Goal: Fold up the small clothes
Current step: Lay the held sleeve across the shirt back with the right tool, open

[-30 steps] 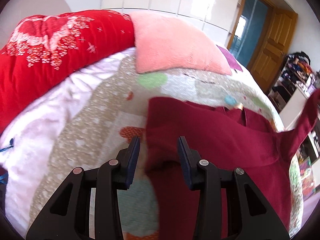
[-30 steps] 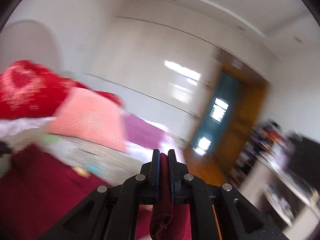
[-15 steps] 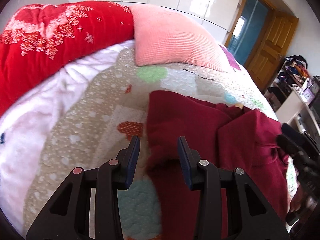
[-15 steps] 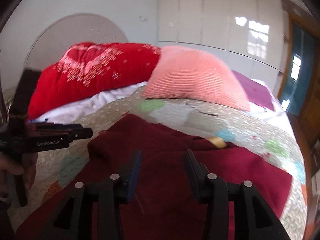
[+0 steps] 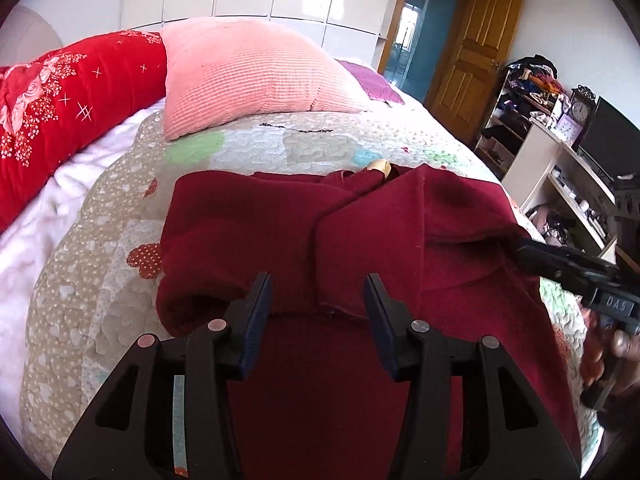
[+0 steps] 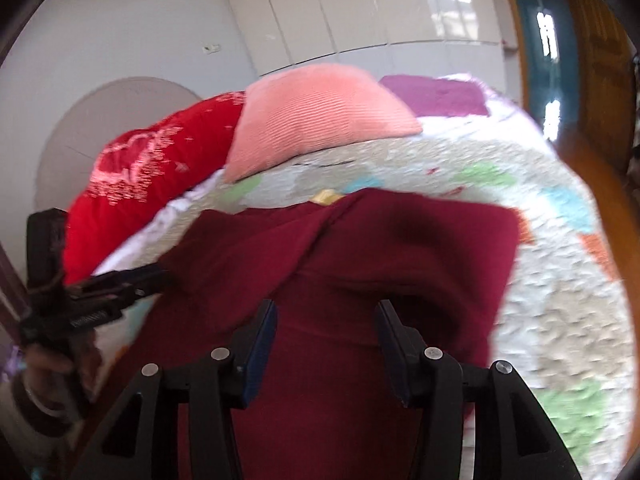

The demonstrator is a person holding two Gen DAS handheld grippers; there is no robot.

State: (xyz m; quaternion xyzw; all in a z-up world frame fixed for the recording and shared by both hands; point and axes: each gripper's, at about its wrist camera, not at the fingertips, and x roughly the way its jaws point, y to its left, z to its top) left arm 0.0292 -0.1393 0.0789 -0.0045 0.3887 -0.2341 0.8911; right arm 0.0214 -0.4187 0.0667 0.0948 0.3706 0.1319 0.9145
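"DAS" label on right gripper [image 5: 520, 246], open.

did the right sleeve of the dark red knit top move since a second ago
Yes. The right sleeve of the dark red knit top, earlier lifted off past the patchwork quilt's right edge, now lies folded inward across the body, below the pink ribbed pillow.

Lighting, as I read it: bright daylight, window glare on the glossy wardrobe doors [image 6: 420, 4]. Left wrist view sharp; right wrist view motion-blurred, worst on the quilt [image 6: 560, 280] right of those doors. Fisheye bending, dark vignette at all corners.
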